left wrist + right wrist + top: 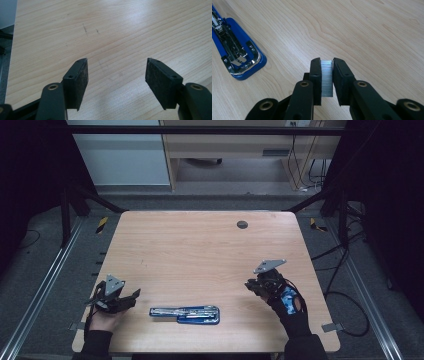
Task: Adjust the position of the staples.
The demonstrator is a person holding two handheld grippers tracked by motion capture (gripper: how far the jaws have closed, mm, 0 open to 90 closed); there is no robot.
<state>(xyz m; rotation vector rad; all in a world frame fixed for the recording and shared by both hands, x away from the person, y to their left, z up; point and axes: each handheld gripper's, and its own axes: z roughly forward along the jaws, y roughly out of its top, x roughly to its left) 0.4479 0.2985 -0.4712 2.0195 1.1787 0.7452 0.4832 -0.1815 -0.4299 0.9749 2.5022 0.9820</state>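
A blue stapler (185,314) lies opened flat near the table's front edge, its metal staple channel facing up; its end (238,56) also appears at the left of the right gripper view. My right gripper (327,62) is shut on a silvery strip of staples (327,78), held upright between the pads above the bare wood. In the high view the right gripper (250,285) hovers to the right of the stapler. My left gripper (131,296) rests at the table's front left, left of the stapler. Its jaws stand wide open (117,71) with only wood between them.
The wooden table (200,250) has a dark round cable hole (242,224) at the back right. Metal frame rails (40,290) run along both sides, and cables (345,270) trail on the floor to the right.
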